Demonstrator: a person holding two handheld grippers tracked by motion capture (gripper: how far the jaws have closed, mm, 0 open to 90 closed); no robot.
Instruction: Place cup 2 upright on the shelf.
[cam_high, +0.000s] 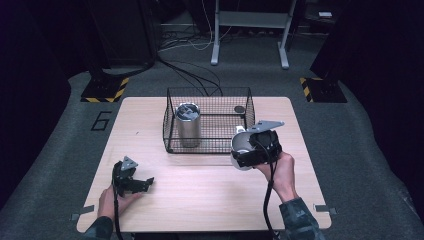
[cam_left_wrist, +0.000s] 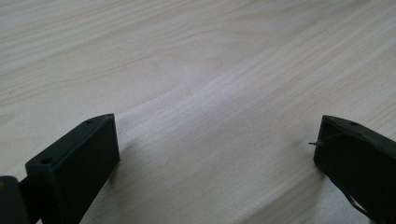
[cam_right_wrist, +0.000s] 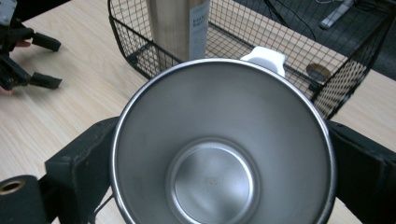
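Observation:
My right gripper (cam_high: 243, 150) (cam_right_wrist: 222, 158) is shut on a stainless steel cup (cam_high: 241, 146) (cam_right_wrist: 219, 154) with a white handle (cam_right_wrist: 264, 58), one jaw on each side of its wall. The cup is empty and hangs just in front of the black wire basket (cam_high: 207, 90) (cam_right_wrist: 135, 42), near its right corner. Inside the basket a tall steel tumbler (cam_high: 188, 125) (cam_right_wrist: 180, 28) stands upright at the left. My left gripper (cam_high: 142, 183) (cam_left_wrist: 217, 135) (cam_right_wrist: 49, 60) rests open on the wooden table (cam_high: 200, 190) (cam_left_wrist: 210, 56) at the front left, with nothing between its jaws.
A small dark disc (cam_high: 239, 109) (cam_right_wrist: 319, 71) lies on the basket floor at the back right. Beyond the table are cables (cam_high: 190, 70), a grey stand's legs (cam_high: 250, 35) and hazard-striped feet (cam_high: 105, 92) on the dark floor.

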